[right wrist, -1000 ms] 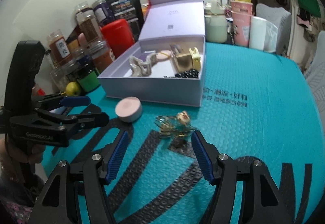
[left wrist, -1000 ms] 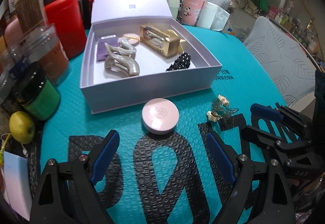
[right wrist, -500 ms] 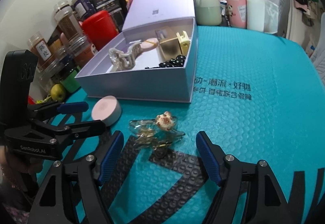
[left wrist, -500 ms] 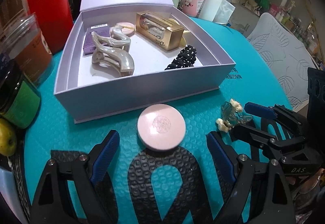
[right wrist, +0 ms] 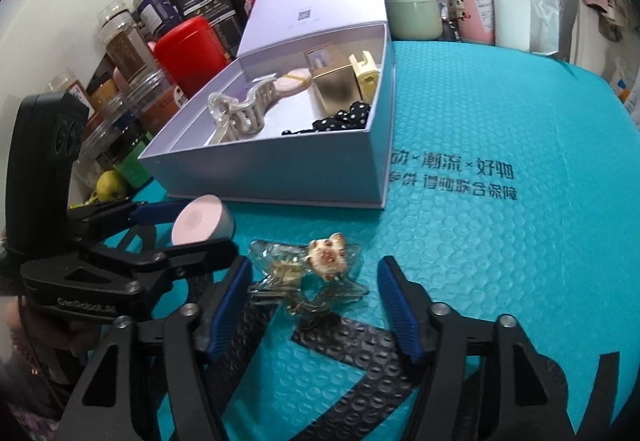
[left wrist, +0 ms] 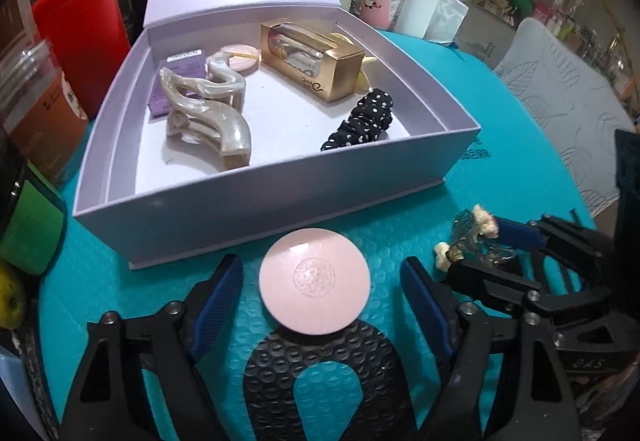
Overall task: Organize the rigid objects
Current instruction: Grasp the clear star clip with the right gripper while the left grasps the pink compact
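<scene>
Both tools are closing at once: the left tool (left wrist: 322, 293) straddles the pink compact (left wrist: 314, 280) and the right tool (right wrist: 314, 291) straddles the clear hair clip (right wrist: 308, 273), pads not pressing yet. Both items sit on the teal worktop (right wrist: 500, 261) just in front of the open lavender box (left wrist: 256, 201), probably headed in there

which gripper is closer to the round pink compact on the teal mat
Left. The left gripper straddles the round pink compact, jaws closing; the right gripper sits beside it, around the clear hair clip.
</scene>
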`<move>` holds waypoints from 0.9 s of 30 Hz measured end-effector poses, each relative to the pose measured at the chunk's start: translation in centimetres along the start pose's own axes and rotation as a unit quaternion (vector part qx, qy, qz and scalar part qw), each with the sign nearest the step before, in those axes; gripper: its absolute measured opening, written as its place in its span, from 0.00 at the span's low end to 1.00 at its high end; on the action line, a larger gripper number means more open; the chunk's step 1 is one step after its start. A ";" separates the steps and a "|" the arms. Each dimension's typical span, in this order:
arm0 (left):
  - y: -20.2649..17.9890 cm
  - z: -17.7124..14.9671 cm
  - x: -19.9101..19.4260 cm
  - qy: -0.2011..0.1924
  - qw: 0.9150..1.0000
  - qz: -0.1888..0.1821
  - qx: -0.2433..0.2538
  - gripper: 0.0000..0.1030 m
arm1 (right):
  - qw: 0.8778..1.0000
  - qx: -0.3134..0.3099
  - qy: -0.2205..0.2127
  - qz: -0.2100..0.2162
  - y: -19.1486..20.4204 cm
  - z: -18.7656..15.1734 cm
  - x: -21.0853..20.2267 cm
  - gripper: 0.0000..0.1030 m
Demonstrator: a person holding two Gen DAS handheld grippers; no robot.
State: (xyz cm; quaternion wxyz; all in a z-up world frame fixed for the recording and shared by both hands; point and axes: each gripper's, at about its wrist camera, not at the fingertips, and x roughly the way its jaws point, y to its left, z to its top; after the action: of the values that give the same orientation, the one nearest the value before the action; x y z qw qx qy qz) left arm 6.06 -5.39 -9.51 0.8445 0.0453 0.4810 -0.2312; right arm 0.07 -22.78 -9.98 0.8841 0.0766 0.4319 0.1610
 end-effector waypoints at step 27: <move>-1.1 -6.4 -5.1 -0.002 1.000 -0.007 -0.008 0.49 | 0.997 -0.064 -0.001 -0.034 3.0 -4.5 -4.5 0.56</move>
State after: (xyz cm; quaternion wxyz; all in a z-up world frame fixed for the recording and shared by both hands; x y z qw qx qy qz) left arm -1.72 -2.68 -8.50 0.8443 0.0349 0.4811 -0.2334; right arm -6.76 -21.57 -8.62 0.8925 0.0052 0.4222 0.1584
